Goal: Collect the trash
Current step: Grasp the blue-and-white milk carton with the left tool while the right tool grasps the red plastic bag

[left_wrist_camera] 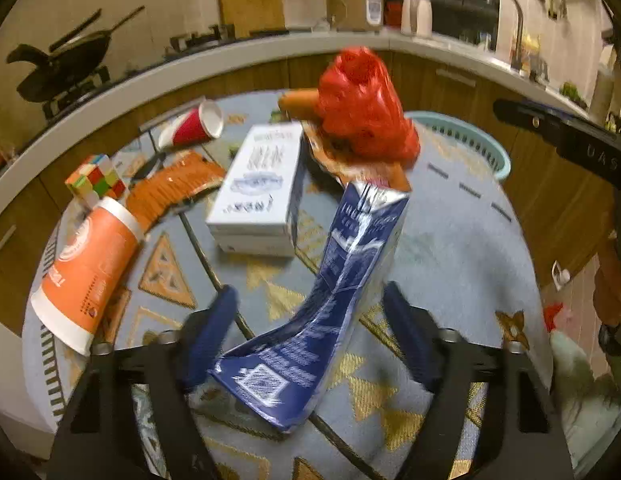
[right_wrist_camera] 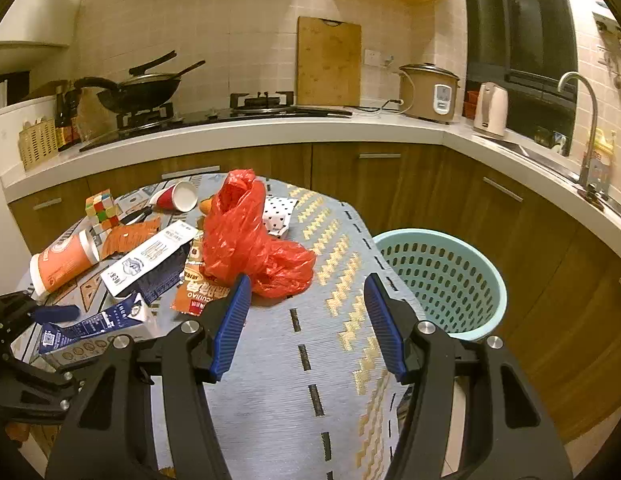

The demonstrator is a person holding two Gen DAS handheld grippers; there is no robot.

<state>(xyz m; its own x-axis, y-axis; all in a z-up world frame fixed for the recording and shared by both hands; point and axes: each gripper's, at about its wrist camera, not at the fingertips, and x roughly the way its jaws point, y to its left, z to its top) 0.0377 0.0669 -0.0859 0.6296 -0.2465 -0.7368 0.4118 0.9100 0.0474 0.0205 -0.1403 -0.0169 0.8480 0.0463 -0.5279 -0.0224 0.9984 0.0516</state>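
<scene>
On the desk (right_wrist_camera: pixel 270 380), the plastic bag (right_wrist_camera: pixel 250 240) sits near the middle, partly on a snack wrapper (right_wrist_camera: pixel 194 294). Left of it lies a flat box (right_wrist_camera: pixel 150 258), and beyond that a tipped paper cup (right_wrist_camera: pixel 64 262) at the left edge. Behind the cup stands a puzzle cube (right_wrist_camera: pixel 102 206), with a smaller cup (right_wrist_camera: pixel 176 197) on its side further back. A milk carton (left_wrist_camera: pixel 330 300) lies nearest, between the left tool's (left_wrist_camera: pixel 310 340) fingers. A laundry basket (right_wrist_camera: pixel 442 280) stands on the floor, right of the desk.
</scene>
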